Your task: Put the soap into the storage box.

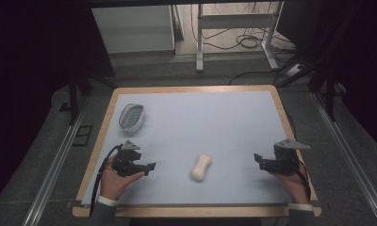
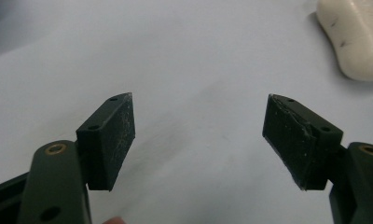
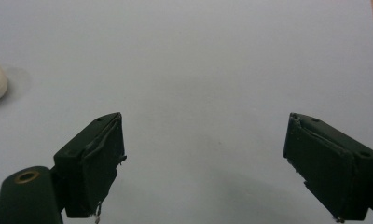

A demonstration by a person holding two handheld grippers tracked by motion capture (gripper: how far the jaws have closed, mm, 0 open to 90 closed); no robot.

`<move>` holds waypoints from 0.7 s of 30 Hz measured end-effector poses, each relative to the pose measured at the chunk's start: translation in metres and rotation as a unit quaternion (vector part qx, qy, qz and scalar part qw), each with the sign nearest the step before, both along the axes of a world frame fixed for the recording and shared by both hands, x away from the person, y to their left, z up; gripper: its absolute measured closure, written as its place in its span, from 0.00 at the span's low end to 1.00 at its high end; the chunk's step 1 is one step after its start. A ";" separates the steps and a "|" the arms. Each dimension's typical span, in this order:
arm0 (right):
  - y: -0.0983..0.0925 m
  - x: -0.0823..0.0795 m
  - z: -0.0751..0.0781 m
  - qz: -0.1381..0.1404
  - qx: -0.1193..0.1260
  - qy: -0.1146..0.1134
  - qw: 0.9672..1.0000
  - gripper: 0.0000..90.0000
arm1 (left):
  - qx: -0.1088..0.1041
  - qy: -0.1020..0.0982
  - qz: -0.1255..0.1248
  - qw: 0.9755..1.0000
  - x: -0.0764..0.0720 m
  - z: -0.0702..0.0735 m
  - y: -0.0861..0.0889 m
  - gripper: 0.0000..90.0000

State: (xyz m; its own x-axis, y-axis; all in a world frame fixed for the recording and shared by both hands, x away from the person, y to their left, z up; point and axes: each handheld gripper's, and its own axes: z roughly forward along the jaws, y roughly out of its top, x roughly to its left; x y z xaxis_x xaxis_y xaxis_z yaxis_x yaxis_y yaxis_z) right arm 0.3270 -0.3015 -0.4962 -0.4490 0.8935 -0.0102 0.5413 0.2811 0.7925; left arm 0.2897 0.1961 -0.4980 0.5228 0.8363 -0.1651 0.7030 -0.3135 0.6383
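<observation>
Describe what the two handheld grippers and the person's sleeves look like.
Both the left gripper and the right gripper are black, each with two blocky fingers whose flat pads look scuffed; brass-coloured rivets sit at the finger bases. A grey three-cornered plate tops each, and a black cable trails from the left one. Grey sleeves with white cuffs.

My high view looks forward and down over the whole table (image 1: 186, 117) from well above. Each gripper view sits low and close, looking along its own jaws across the mat — both catch the soap bar (image 2: 355, 37), which the high view shows mid-table.
</observation>
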 end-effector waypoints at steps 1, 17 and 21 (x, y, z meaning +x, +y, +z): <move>0.000 0.000 0.000 0.000 0.000 0.000 1.000 0.14 | 0.000 0.000 0.000 1.000 0.000 0.000 0.000 0.28; -0.003 -0.001 -0.003 -0.010 -0.003 0.003 1.000 0.14 | 0.017 0.002 -0.048 0.999 0.006 0.023 -0.055 0.29; -0.005 0.000 -0.005 -0.010 -0.003 0.005 1.000 0.14 | 0.023 0.002 -0.067 0.997 0.009 0.027 -0.074 0.29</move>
